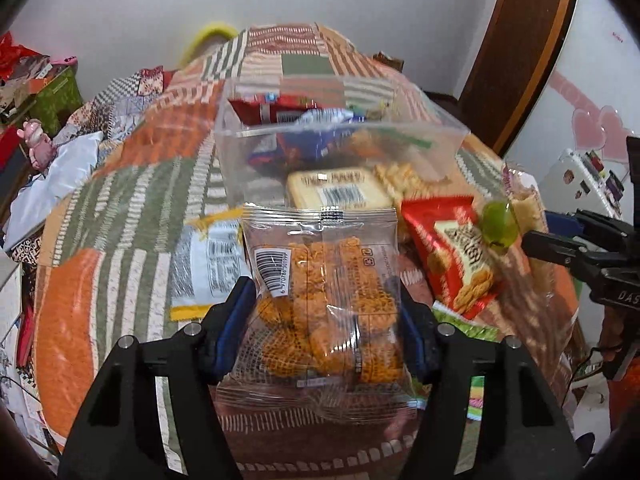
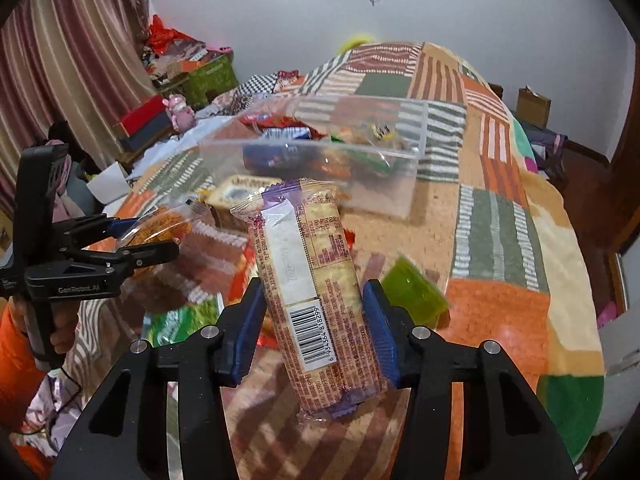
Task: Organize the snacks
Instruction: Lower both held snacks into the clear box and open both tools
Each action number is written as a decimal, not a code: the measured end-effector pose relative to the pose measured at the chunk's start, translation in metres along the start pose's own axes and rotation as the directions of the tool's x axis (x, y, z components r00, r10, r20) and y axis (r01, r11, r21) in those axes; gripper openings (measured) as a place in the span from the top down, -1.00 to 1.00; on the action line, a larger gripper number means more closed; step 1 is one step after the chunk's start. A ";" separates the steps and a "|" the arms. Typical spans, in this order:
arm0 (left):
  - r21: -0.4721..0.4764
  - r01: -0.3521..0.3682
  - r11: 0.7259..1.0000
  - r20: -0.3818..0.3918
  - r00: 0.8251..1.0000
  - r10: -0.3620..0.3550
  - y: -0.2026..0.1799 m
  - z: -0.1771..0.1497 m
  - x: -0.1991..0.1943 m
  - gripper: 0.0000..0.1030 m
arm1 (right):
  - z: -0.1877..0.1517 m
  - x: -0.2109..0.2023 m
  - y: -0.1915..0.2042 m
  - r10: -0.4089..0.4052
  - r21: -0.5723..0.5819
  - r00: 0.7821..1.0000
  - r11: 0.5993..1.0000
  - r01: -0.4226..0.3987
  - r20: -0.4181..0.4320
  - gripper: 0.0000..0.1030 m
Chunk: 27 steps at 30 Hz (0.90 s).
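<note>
My left gripper (image 1: 322, 294) is shut on a clear bag of orange snacks (image 1: 320, 264), held up off the patchwork blanket (image 1: 120, 208). My right gripper (image 2: 314, 286) is shut on a long cracker pack with purple ends (image 2: 308, 256), also lifted. Beyond both stands a clear plastic bin (image 1: 344, 131) (image 2: 380, 188) with several packets inside. Each gripper shows in the other's view: the right gripper (image 1: 560, 240) at the right edge, the left gripper (image 2: 156, 236) at the left with its bag.
Loose snacks lie in front of the bin: a red cracker packet (image 1: 452, 252), a yellow pack (image 1: 340, 192), a white-and-yellow packet (image 1: 208, 256), a green jelly cup (image 2: 416, 292). A green box (image 2: 208, 80) with clutter stands at the far left.
</note>
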State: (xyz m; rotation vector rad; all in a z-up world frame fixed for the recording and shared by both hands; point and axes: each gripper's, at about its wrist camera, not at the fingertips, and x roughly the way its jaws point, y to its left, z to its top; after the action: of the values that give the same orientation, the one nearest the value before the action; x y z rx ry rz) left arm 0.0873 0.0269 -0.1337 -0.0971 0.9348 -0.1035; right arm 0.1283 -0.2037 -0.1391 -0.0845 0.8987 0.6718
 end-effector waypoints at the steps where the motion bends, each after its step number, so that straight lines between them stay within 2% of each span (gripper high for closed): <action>1: -0.002 0.000 1.000 0.007 1.000 0.000 0.000 0.002 -0.002 -0.27 | 0.002 0.000 0.000 0.003 0.001 1.000 1.000 -0.003 0.004 0.10; 13: -0.024 0.010 1.000 0.113 0.994 -0.008 -0.003 0.051 -0.015 -0.27 | 0.045 0.000 0.005 0.003 -0.025 0.996 1.000 0.000 0.090 0.11; 27: -0.023 0.033 0.999 0.156 0.987 -0.029 -0.013 0.107 0.008 -0.27 | 0.089 0.021 -0.006 -0.026 -0.012 0.990 1.000 0.028 0.135 0.13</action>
State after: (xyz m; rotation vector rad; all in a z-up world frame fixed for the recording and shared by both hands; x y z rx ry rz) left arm 0.1777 0.0174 -0.0752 -0.1417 0.7791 -0.1116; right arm 0.2026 -0.1673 -0.0995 -0.0629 0.7615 0.6506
